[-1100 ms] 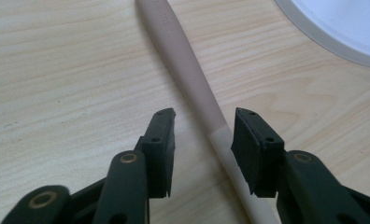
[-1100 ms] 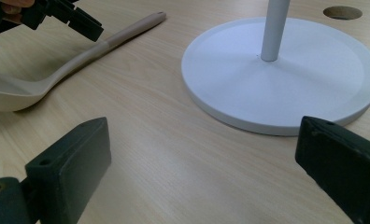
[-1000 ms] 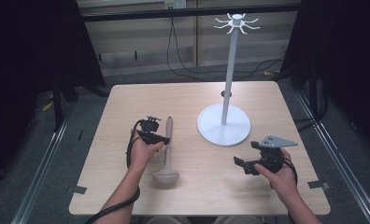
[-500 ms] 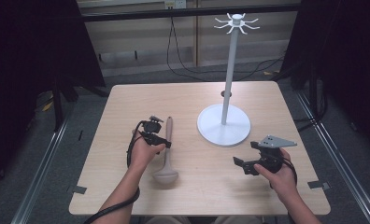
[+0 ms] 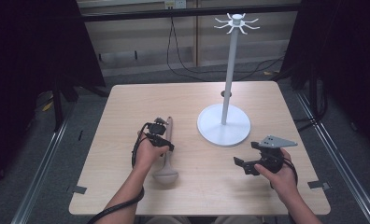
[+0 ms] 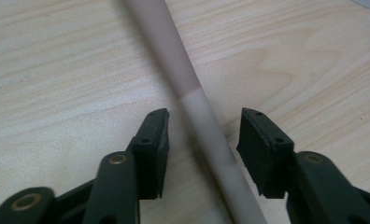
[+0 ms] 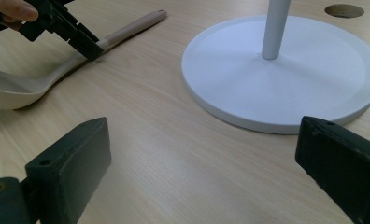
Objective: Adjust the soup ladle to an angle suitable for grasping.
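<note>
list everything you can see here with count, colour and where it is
ladle: 1, beige bowl with a pale wooden handle, lying flat on the table's left half, bowl toward the person
stand: 1, white, round base and tall pole with hooks on top, right of the table's centre
table: 1, light wood, with a round hole behind the stand
cables: several, black, on the floor behind the table
left gripper: 1, black, jaws on either side of the ladle handle with gaps at both pads
right gripper: 1, black with a grey plate, jaws wide open, near the table's right front
hands: 2, one holding each gripper
</note>
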`<control>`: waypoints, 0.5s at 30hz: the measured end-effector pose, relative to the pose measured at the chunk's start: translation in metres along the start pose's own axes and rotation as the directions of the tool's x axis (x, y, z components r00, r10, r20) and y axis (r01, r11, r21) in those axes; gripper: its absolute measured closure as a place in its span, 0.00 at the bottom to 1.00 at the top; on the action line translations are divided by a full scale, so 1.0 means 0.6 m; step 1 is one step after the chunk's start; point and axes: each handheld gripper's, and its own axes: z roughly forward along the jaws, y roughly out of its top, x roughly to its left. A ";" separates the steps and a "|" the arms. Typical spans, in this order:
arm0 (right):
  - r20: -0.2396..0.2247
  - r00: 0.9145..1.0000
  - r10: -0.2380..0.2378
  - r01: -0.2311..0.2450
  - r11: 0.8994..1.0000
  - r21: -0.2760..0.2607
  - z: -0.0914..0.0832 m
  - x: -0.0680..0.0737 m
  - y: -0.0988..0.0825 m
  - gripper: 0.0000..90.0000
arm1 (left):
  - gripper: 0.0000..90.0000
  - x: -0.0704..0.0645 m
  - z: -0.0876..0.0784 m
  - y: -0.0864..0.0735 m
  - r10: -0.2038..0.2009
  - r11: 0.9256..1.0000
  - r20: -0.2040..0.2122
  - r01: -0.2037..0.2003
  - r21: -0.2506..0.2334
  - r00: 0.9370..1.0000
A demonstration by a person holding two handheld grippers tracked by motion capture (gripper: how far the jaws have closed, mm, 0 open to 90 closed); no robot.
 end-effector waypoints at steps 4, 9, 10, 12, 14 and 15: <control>0.002 1.000 -0.002 0.002 1.000 0.000 0.000 0.000 0.000 0.04 | 0.71 -0.002 0.000 0.002 -0.008 1.000 -0.006 0.008 0.011 1.000; 0.002 1.000 -0.003 0.003 1.000 0.003 0.000 0.000 0.000 0.04 | 0.75 -0.001 0.000 0.003 -0.072 0.997 0.005 0.072 0.014 0.997; 0.002 1.000 -0.003 0.003 1.000 0.003 0.000 0.000 0.000 0.04 | 0.76 -0.001 0.000 0.003 -0.072 0.997 0.005 0.072 0.014 0.997; 0.001 1.000 -0.003 0.003 1.000 0.005 -0.001 0.000 0.000 0.04 | 0.77 0.002 0.000 0.002 -0.108 0.994 0.026 0.108 0.010 0.994; 0.001 1.000 -0.003 0.003 1.000 0.005 -0.001 -0.001 0.001 0.04 | 0.79 0.003 0.001 0.001 -0.141 0.990 0.044 0.141 0.004 0.989; 0.003 1.000 0.000 0.000 1.000 0.005 -0.001 -0.002 0.000 0.04 | 0.80 0.004 0.001 0.001 -0.151 0.989 0.058 0.150 0.009 0.987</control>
